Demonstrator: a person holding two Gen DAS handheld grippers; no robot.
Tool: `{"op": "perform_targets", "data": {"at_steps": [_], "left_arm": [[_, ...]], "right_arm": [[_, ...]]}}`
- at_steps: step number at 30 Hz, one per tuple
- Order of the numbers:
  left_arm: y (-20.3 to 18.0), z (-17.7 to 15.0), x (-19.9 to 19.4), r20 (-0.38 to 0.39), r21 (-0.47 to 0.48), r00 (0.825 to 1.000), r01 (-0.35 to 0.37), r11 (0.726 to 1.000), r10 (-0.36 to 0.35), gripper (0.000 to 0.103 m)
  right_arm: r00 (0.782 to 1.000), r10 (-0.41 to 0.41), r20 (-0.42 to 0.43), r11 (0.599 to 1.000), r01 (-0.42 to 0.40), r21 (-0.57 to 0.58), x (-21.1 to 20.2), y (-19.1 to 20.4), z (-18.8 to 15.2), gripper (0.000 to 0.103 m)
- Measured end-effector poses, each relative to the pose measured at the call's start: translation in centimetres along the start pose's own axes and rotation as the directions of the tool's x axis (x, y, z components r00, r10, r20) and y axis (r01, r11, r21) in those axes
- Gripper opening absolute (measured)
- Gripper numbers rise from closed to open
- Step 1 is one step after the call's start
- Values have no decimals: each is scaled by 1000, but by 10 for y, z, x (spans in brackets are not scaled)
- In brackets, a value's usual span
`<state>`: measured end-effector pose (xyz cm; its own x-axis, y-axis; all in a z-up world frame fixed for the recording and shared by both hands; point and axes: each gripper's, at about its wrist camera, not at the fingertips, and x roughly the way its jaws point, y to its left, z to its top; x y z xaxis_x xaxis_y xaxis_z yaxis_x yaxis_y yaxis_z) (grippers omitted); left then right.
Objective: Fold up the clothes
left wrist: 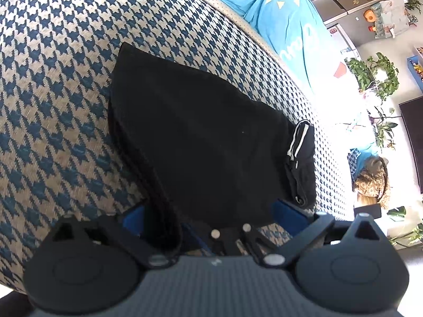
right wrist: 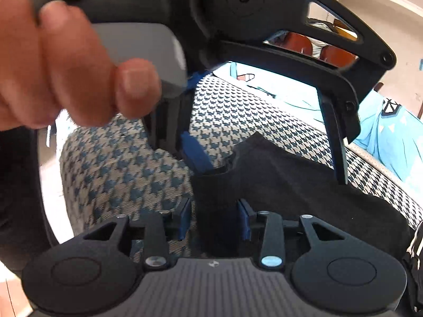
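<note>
Black garment (left wrist: 195,132) lies folded on the houndstooth cushion (left wrist: 53,92). Left gripper (left wrist: 211,211) stands spread wide over its near edge. Right gripper (right wrist: 215,219) seems clamped on a bunched corner, though shadow blurs the contact.

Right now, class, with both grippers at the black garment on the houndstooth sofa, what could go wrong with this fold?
1. The right gripper has only a narrow bunch of the black garment between its blue pads; it might slip free when lifted.
2. The left gripper stands open around the garment's edge, so one side may drag and skew the fold.
3. The black striped piece lies against the garment and could get pulled along.
</note>
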<state>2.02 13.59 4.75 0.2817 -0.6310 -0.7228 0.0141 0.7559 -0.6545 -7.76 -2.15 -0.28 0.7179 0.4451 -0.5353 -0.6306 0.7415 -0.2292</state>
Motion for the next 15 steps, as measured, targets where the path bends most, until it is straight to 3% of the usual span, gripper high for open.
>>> {"op": "perform_targets", "data": {"at_steps": [3,15], "left_arm": [[2,9,-1,26,6,999,-39,999,39,102],[18,51,9,101,-17,986,-130,991,131,102]], "right_arm": [[1000,-16,-2,999,16,48,0,-9,0,9],[998,-31,60,992,24,127,-27,-29,6,8]]}}
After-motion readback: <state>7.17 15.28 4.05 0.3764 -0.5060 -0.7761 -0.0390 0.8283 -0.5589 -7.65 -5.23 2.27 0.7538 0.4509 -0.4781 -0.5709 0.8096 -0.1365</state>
